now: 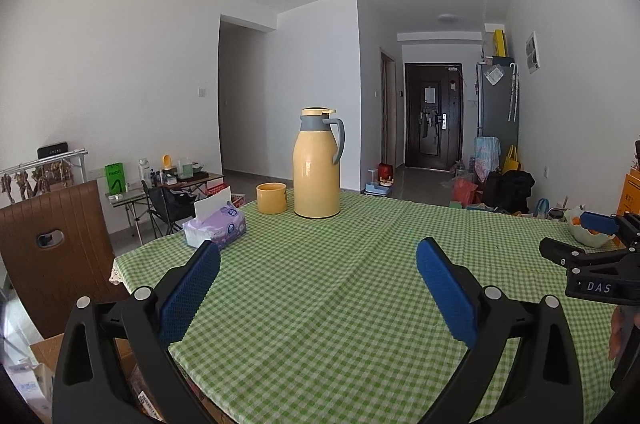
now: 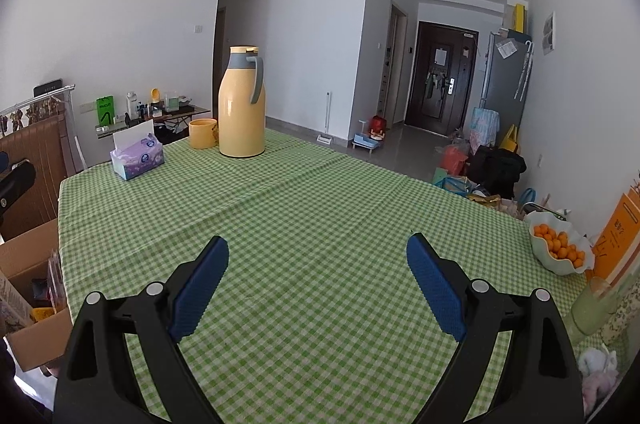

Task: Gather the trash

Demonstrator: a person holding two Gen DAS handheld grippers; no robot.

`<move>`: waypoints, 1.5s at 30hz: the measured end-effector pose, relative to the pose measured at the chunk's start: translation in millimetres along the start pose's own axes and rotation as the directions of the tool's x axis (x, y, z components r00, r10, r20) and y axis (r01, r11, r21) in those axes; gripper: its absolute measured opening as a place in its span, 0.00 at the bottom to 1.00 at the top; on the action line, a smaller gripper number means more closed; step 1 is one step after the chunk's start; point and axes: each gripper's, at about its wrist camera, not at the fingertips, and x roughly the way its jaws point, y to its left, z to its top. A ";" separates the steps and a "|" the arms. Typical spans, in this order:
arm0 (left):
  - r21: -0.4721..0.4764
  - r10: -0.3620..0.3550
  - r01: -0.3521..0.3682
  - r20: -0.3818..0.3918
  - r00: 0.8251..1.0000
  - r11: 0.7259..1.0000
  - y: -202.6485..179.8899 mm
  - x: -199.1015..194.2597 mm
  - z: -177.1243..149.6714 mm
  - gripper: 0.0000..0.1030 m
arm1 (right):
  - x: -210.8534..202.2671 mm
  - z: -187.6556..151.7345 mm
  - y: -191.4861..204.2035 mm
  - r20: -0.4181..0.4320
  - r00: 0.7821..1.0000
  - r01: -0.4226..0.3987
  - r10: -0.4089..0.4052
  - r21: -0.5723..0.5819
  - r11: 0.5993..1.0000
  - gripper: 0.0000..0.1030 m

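Note:
My left gripper (image 1: 318,256) is open above the green checked tablecloth (image 1: 320,284), with nothing between its blue pads. My right gripper (image 2: 318,252) is also open and empty over the same cloth (image 2: 300,224); it shows at the right edge of the left wrist view as a black body with a blue pad (image 1: 598,222). No loose trash is visible on the cloth in either view. An open cardboard box (image 2: 28,276) with mixed items inside stands off the table's left edge.
A yellow thermos jug (image 2: 242,103), a yellow cup (image 2: 203,133) and a purple tissue pack (image 2: 138,155) stand at the far left of the table. A bowl of oranges (image 2: 560,250), an orange carton (image 2: 618,236) and a green glass (image 2: 592,304) sit at the right edge. A brown chair (image 1: 52,252) is at left.

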 end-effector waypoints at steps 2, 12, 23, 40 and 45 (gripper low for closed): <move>-0.004 -0.009 0.009 0.007 1.000 1.000 0.6 -18.9 -9.2 0.93 | -12.3 -8.9 6.2 0.011 1.000 0.010 -0.010 -0.012 1.000 0.84; -0.012 -0.020 0.020 -0.006 1.000 1.000 17.9 -100.8 -65.6 0.93 | -83.3 -66.3 33.7 0.052 0.998 0.019 -0.020 0.019 1.000 0.84; -0.014 0.073 -0.074 -0.033 0.997 0.997 48.8 -167.6 -116.9 0.93 | -150.7 -107.6 68.3 0.121 0.992 -0.039 0.034 0.034 0.999 0.84; -0.028 0.027 -0.028 -0.008 1.000 0.999 50.9 -185.6 -100.7 0.93 | -173.1 -115.8 85.8 0.169 0.985 -0.020 0.017 0.016 1.000 0.88; -0.019 0.046 -0.046 -0.011 0.999 0.999 50.1 -185.6 -99.6 0.93 | -174.1 -117.9 84.6 0.172 0.985 -0.001 -0.003 0.020 1.000 0.88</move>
